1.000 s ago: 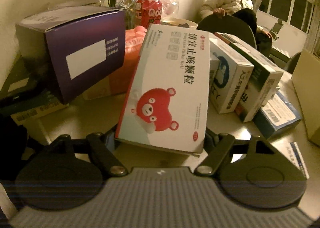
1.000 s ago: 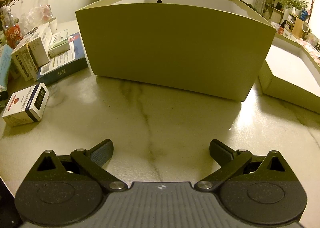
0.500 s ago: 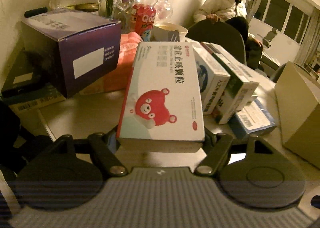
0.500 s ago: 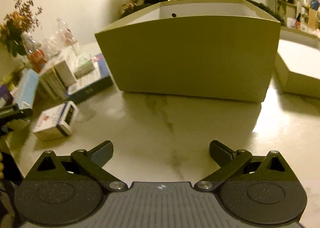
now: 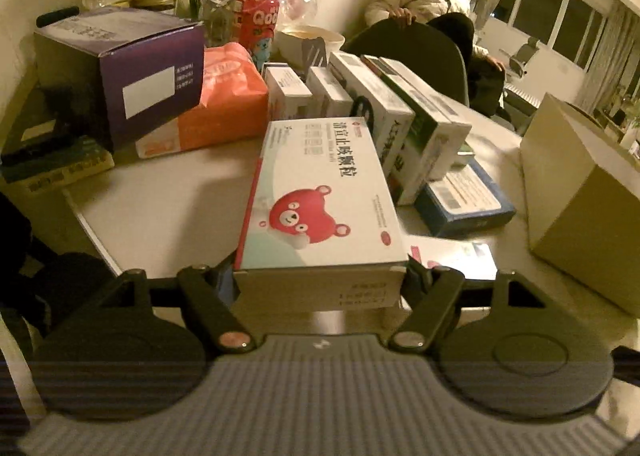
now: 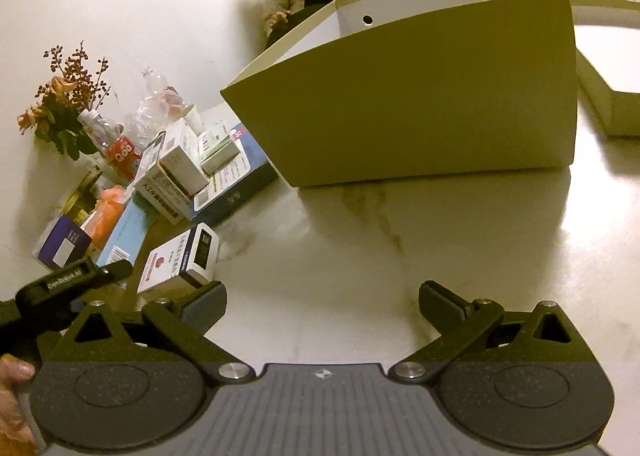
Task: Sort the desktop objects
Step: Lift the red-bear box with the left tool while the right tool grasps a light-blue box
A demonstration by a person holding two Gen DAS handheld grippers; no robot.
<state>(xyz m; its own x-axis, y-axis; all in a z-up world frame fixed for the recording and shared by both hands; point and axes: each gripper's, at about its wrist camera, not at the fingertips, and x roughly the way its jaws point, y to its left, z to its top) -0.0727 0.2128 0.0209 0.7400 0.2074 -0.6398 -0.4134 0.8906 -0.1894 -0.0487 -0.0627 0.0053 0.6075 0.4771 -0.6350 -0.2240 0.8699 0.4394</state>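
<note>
Bear-printed box carried in the left hand, big carton waiting to the right

The left hand-held gripper is clamped on the near end of the bear-printed medicine box, its long axis pointing straight ahead, lifted above the surface; the open beige carton lies to its right and forward; I judge the box should travel that way; the right hand-held gripper has its jaws apart with nothing between them, facing the carton.

Glossy cardboard medicine box (printed bear), polished marbled tabletop, matt tan carton.
</note>
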